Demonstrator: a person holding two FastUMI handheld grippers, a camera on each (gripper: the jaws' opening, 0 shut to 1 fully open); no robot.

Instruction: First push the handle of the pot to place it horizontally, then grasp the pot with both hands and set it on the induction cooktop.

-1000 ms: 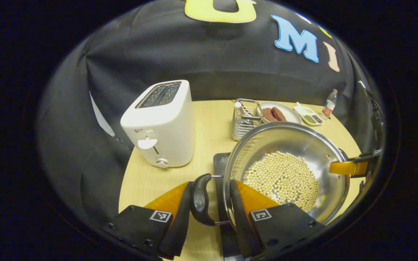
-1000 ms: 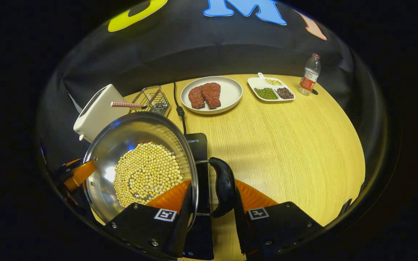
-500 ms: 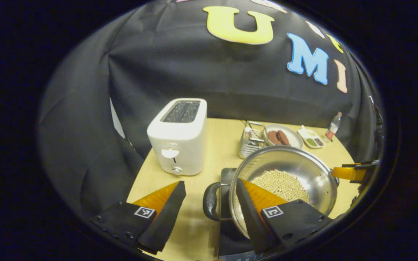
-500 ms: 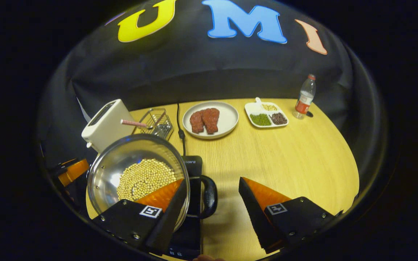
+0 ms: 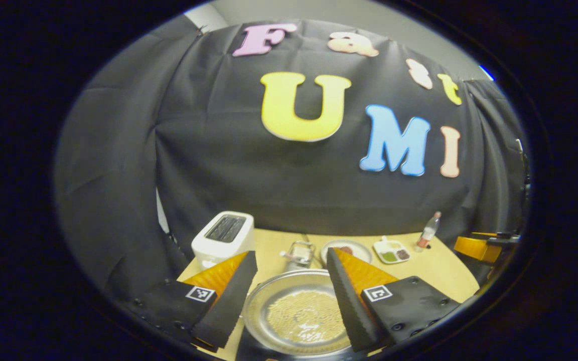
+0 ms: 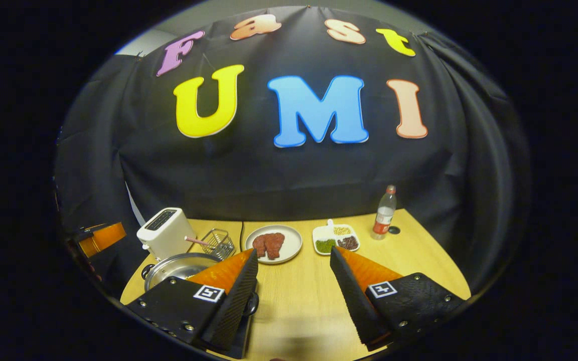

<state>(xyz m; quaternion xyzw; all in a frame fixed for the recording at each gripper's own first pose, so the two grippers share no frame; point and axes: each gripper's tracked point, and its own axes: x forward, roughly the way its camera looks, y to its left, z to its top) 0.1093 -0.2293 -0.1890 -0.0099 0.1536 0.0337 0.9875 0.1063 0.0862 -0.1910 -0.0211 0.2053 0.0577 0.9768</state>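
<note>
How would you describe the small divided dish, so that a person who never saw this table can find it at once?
Start at the round wooden table in front of the black cloth wall and look along its far edge. There, between the round plate with two red meat pieces and the plastic bottle, lies the white divided dish. Unlike its neighbours, it has compartments holding green, dark and pale beans.

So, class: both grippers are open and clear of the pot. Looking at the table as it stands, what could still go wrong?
1. The pot is full of beans with no lid; a knock could scatter them.
2. The wire basket and toaster stand near the pot, so a sideways shove might hit them.
3. The left gripper hangs with its open fingers above the rim; dropping carelessly could strike it.
</note>
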